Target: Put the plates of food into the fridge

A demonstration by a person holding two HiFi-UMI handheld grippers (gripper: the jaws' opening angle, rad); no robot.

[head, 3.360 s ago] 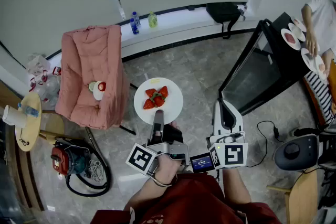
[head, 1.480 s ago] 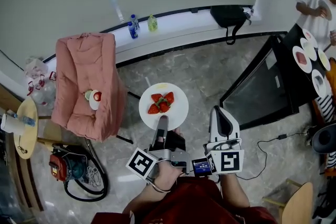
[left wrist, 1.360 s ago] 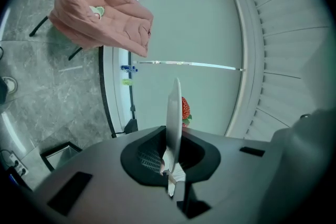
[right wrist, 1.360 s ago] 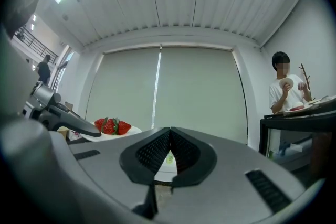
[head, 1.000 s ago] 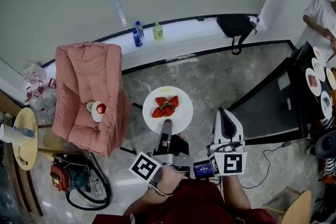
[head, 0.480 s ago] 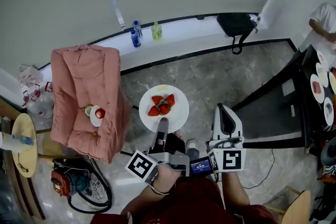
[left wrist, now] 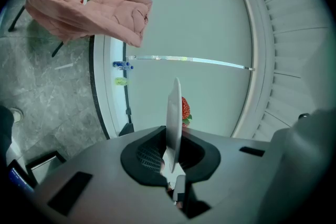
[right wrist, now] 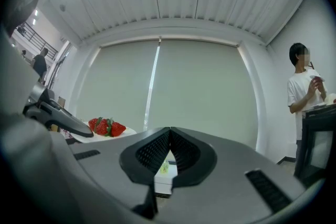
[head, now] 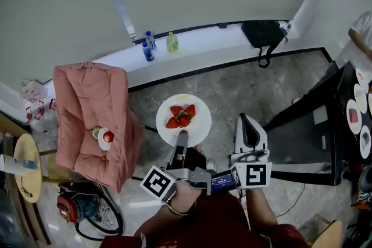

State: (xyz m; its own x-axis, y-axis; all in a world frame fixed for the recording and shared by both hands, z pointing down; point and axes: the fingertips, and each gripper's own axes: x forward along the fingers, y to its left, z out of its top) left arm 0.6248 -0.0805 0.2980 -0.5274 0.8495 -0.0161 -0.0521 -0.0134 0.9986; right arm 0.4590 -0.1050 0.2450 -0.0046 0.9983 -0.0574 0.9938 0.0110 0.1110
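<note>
Far left, the pink armchair (head: 87, 107) has a small dish (head: 105, 138) parked on its seat, well out of play. Behind it a few bottles (head: 147, 48) stand along the window ledge (head: 203, 40).

Now the centre, and here's the action. The white plate (head: 200, 120), with a heap of strawberries (head: 181, 116) on it, is in the air over the stone floor (head: 232, 84), out in front of the person. The left tongs (head: 181, 139) have the near rim pinched between the pads. From the left gripper view the plate runs edge-on straight out of the jaws, so the bite is right on the lip. It's carried flat, sensibly I'd say, because those berries would roll with any tilt.

Just beside it, the right tongs (head: 246, 122) ride along pressed together with nothing in them. My guess is that this hand is spare for a fridge door.

Further right, a black bag (head: 264, 33) slumps on the ledge. Then comes the black desk (head: 337, 148) with more plates (head: 353, 113) lined up at its far edge, and a person (head: 365, 32) stands by them. Those look like the next loads.

No fridge shows in any view, so I'd call this mid-carry, with delivery to come.
</note>
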